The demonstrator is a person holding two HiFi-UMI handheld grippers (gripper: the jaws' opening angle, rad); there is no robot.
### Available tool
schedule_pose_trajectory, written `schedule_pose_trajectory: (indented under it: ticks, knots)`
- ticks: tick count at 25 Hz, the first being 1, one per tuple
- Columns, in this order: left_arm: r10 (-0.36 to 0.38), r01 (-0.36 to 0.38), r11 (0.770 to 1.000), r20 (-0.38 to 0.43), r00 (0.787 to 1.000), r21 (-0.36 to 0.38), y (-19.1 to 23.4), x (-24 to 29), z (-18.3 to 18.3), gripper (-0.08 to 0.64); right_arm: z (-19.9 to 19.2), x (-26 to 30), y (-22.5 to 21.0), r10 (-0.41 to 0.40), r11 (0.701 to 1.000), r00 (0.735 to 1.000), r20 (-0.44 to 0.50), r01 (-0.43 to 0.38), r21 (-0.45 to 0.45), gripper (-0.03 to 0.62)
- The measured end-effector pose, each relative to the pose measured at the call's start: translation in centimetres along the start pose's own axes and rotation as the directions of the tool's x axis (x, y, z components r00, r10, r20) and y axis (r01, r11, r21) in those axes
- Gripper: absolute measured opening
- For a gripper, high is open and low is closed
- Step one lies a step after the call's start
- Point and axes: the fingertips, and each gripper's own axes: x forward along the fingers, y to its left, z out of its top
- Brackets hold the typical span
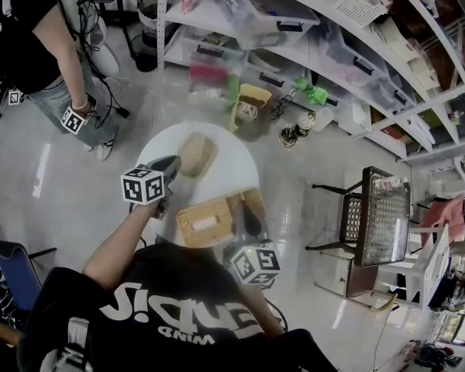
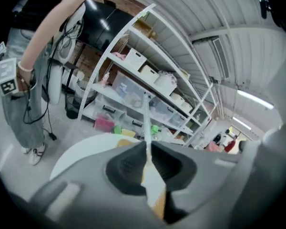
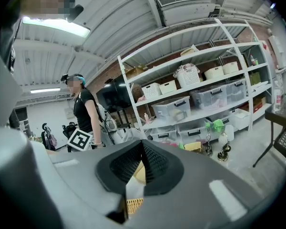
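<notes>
A small round white table [image 1: 234, 163] bears a tan rounded object [image 1: 195, 153] at its far side and a woven straw basket [image 1: 205, 222] at its near edge. My left gripper [image 1: 173, 163] hovers at the table's left, its dark jaws pointing at the tan object, just beside it. In the left gripper view my left gripper [image 2: 147, 150] has its jaws closed tip to tip with nothing between them. My right gripper [image 1: 249, 220] sits just right of the basket. The right gripper view shows my right gripper [image 3: 142, 148] shut and empty, with the basket [image 3: 133, 205] glimpsed below.
Another person [image 1: 31, 45] stands at the upper left holding a marker cube [image 1: 74, 120]. Long white shelves with plastic bins [image 1: 310, 45] run along the back. Green and yellow items [image 1: 252, 103] lie on the floor beyond the table. A black chair with a crate [image 1: 381, 217] stands right.
</notes>
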Motion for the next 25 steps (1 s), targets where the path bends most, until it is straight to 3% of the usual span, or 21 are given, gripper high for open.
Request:
schedule_pose_trajectory:
  ticks: [9,17,25]
  knots:
    - [-0.035,0.007,0.975,0.121,0.992,0.221,-5.7,-6.4,6.2,0.031,0.5,-1.2,1.4,0.000,1.000,1.000,0.024,0.001,-0.014,-0.006]
    - [-0.051,-0.031,0.932,0.217,0.975,0.360,-8.7,-12.9,7.0,0.032,0.8,-1.3,3.4,0.011,0.999,0.999,0.037,-0.010,-0.034,-0.006]
    - [-0.047,-0.062,0.920,0.265,0.963,0.388,-8.3,-17.5,5.1,0.032,0.3,-2.6,5.5,0.005,0.998,0.999,0.051,-0.002,-0.068,-0.006]
